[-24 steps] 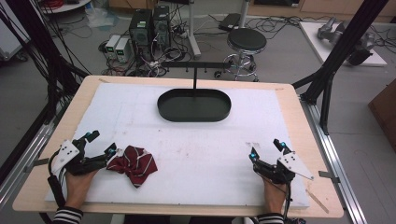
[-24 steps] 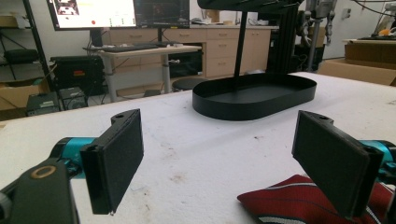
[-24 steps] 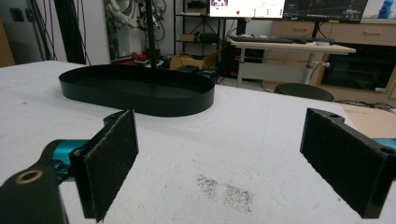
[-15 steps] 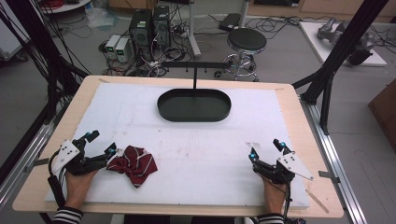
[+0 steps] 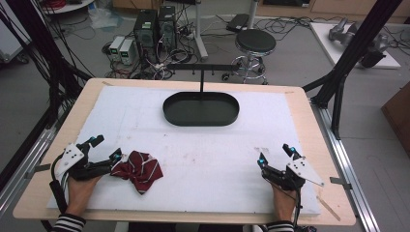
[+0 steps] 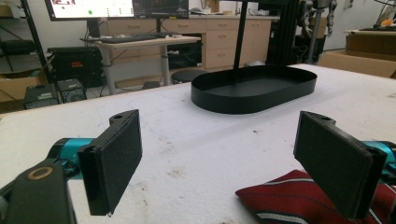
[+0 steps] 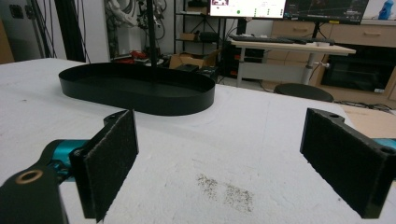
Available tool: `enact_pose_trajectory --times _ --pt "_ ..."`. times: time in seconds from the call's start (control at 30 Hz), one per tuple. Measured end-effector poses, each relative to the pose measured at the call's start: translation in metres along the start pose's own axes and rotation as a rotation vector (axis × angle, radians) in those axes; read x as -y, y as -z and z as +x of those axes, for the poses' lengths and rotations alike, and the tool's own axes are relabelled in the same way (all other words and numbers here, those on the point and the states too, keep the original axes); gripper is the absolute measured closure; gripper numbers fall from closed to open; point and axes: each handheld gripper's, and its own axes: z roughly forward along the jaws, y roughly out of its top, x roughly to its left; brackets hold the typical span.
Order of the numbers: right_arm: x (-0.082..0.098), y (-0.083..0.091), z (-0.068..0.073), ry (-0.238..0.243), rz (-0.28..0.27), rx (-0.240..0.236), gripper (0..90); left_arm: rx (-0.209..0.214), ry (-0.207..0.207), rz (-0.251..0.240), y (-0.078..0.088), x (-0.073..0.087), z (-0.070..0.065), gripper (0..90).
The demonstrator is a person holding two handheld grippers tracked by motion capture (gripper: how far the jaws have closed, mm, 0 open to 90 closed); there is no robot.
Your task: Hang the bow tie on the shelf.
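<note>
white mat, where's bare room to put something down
Widest bare patch: the white mat between the red striped cloth and the right claw, in front of the black oval tray. Also free either side of the tray. Crowded near the left claw, which sits against the cloth.

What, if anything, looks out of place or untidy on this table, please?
The dark red striped cloth lies crumpled in a heap beside the open left gripper, not spread flat. The white foam table cover shows scattered grubby marks. The black oval tray sits squarely.
</note>
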Motion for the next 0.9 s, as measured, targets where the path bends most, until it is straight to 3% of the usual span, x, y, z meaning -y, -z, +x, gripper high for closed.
enact_pose_trajectory --times 0.2,0.37,0.63,0.9 --pt "0.0 0.0 -0.001 0.005 -0.004 -0.001 10.4 0.022 -0.013 0.016 -0.003 -0.012 0.0 15.8" --pt "0.0 0.0 0.0 0.006 -0.003 -0.001 10.4 0.039 -0.049 0.052 -0.007 -0.026 -0.001 16.1" --pt "0.0 0.0 0.0 0.002 -0.002 -0.001 10.4 0.111 -0.083 0.14 -0.014 -0.043 -0.003 16.1" --pt "0.0 0.0 0.0 0.002 -0.002 -0.001 10.4 0.153 -0.119 0.191 -0.012 -0.055 -0.011 16.1"
